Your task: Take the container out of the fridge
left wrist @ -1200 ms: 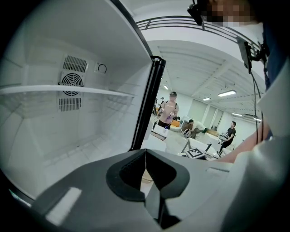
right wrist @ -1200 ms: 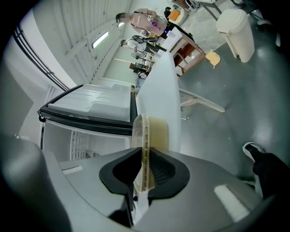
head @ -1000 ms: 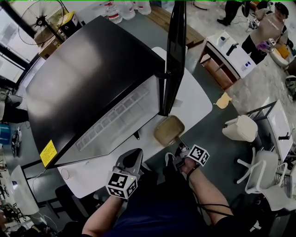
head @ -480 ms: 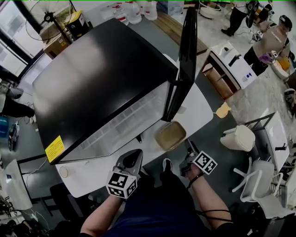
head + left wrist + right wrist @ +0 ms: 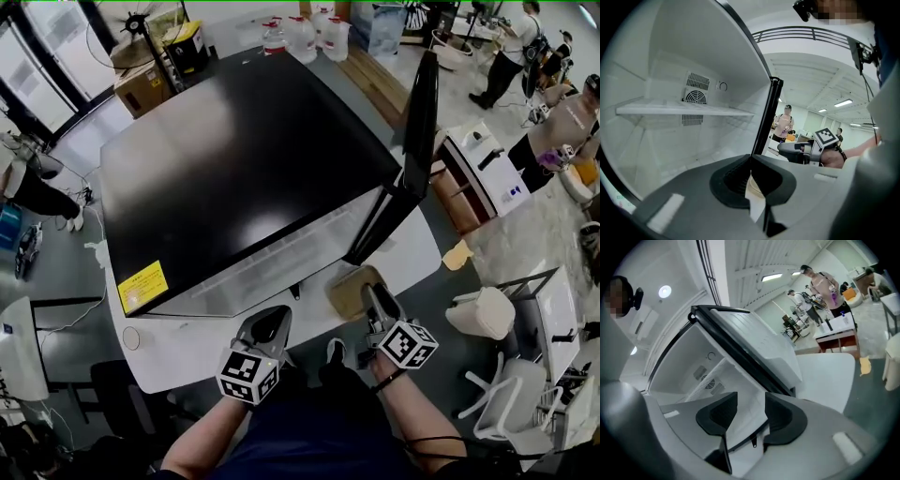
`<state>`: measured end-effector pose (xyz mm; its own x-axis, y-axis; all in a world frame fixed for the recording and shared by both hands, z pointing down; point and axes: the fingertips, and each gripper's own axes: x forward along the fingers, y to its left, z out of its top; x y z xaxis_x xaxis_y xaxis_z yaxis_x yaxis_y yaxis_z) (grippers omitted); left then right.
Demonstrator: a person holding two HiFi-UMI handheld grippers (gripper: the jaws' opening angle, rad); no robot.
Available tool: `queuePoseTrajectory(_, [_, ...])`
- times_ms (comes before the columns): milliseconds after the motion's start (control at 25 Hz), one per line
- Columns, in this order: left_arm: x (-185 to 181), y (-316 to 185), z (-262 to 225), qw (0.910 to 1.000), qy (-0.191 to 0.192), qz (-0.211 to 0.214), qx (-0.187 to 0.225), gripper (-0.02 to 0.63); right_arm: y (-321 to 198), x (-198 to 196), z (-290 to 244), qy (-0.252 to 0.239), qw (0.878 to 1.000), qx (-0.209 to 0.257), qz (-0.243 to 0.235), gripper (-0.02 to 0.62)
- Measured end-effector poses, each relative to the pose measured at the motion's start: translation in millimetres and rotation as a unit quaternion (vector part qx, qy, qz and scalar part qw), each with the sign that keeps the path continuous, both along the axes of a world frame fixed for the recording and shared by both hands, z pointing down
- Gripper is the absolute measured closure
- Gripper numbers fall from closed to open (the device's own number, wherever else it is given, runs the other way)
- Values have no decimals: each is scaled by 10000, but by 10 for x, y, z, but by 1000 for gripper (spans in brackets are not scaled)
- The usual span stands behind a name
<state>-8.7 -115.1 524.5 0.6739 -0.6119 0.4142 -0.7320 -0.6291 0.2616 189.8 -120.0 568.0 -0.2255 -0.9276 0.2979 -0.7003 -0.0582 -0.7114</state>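
Container (image 5: 347, 292) on table (image 5: 412, 246) edge, outside open fridge (image 5: 244, 150); contents unclear.

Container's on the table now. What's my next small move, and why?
Probably bring the right gripper to the open fridge door and push it shut. The container already sits on the white table, outside the fridge. The right jaws have just been opening and stand apart with nothing between them.

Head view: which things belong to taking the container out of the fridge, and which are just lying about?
Job: fridge, its open door, container, left gripper, right gripper.
Lying about: water bottles, fan, cardboard box, white chair.
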Motion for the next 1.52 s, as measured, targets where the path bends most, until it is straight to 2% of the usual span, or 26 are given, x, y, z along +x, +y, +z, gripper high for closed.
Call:
queuePoseTrajectory(320, [-268, -98, -174, 9988, 26, -399, 273, 604, -270, -678, -664, 844, 9883, 781, -1004, 408])
queuePoseTrajectory(600, [-507, -120, -397, 9961, -24, -564, 671, 604, -313, -1298, -1108, 1405, 9660, 1388, -1670, 411])
queuePoseTrajectory(840, [-625, -131, -623, 9936, 75, -704, 879, 604, -284, -1684, -1396, 1605, 9457, 1857, -2132, 474])
queuePoseTrajectory(1120, [-608, -154, -883, 9907, 213, -689, 1157, 604, -261, -1850, -1620, 1826, 9283, 2196, -2379, 523])
queuePoseTrajectory(1400, [-560, -185, -924, 9899, 196, -620, 1260, 604, -248, -1847, -1670, 1970, 9233, 2271, -2390, 531])
queuePoseTrajectory(1520, [-546, -193, -928, 9899, 229, -592, 1268, 604, -222, -1866, -1682, 2122, 9173, 2284, -2478, 531])
